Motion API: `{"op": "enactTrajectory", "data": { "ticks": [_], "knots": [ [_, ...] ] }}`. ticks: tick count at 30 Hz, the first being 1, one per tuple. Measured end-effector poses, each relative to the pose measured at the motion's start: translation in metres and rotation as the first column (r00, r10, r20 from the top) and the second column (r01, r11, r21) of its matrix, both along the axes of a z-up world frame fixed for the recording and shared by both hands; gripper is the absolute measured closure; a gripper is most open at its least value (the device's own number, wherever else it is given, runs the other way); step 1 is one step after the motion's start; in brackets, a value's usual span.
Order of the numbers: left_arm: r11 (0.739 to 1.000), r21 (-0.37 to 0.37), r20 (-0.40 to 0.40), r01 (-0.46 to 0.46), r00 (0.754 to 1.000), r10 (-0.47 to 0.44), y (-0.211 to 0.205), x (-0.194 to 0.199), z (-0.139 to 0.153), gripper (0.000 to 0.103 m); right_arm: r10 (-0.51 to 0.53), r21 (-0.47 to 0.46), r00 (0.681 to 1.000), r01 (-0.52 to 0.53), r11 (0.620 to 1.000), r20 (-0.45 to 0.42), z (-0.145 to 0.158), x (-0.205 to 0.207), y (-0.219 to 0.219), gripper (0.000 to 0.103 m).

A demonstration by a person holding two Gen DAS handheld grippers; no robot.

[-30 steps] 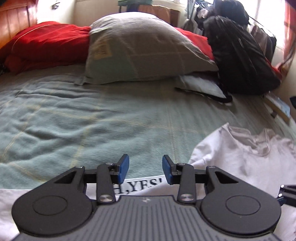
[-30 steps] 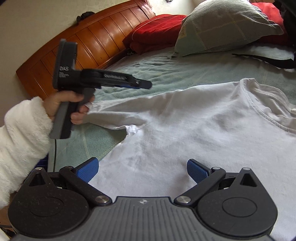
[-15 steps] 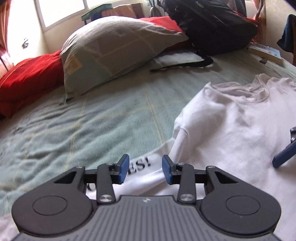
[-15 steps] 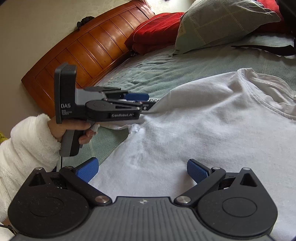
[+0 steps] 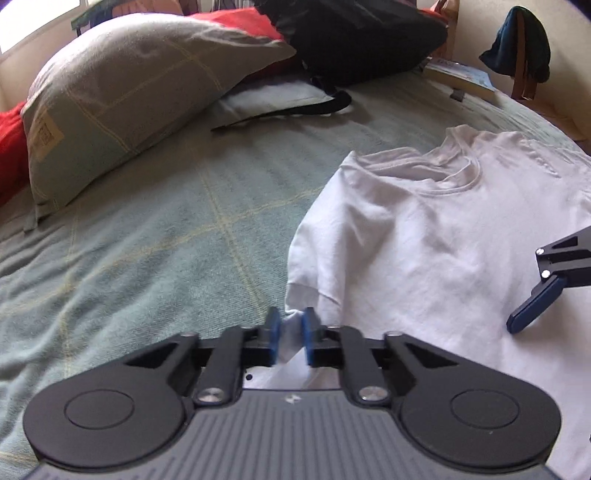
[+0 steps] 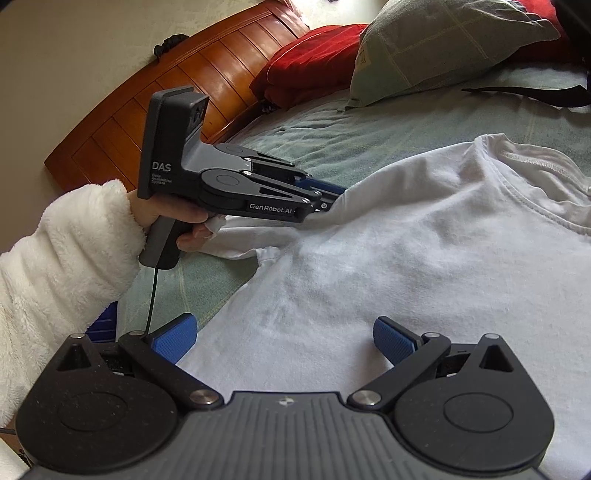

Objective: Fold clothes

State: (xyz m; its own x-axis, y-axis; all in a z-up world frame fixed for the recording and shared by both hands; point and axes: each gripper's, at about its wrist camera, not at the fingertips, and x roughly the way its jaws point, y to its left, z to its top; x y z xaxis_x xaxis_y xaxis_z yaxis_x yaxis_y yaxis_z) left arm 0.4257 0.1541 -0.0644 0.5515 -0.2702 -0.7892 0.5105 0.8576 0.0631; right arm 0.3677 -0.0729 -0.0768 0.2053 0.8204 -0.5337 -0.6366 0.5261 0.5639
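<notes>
My left gripper [image 5: 290, 341] has just been closing and now pinches the white T-shirt [image 5: 424, 236] sleeve at lower centre, ready to fold inward, while my right gripper [image 6: 284, 338] fingers stay spread.

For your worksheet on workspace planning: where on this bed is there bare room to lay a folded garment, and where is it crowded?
Free: the green bedspread between the grey pillow and the white T-shirt. Crowded: the head of the bed, with pillow, red bedding and black backpack. The left gripper has just closed on the shirt's sleeve; the right gripper hangs open over it.
</notes>
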Motion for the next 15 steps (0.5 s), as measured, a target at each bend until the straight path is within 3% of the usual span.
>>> {"op": "enactTrajectory", "data": {
  "ticks": [9, 15],
  "knots": [
    [0.984, -0.051, 0.086, -0.173, 0.980, 0.177, 0.018, 0.017, 0.017, 0.102, -0.016, 0.053, 1.000, 0.015, 0.998, 0.010, 0.007, 0.000, -0.006, 0.000],
    [0.960, -0.068, 0.085, -0.273, 0.957, 0.278, 0.027, 0.037, 0.014, 0.102, -0.028, 0.055, 1.000, 0.028, 0.998, 0.011, 0.006, 0.001, -0.004, 0.000]
  ]
}}
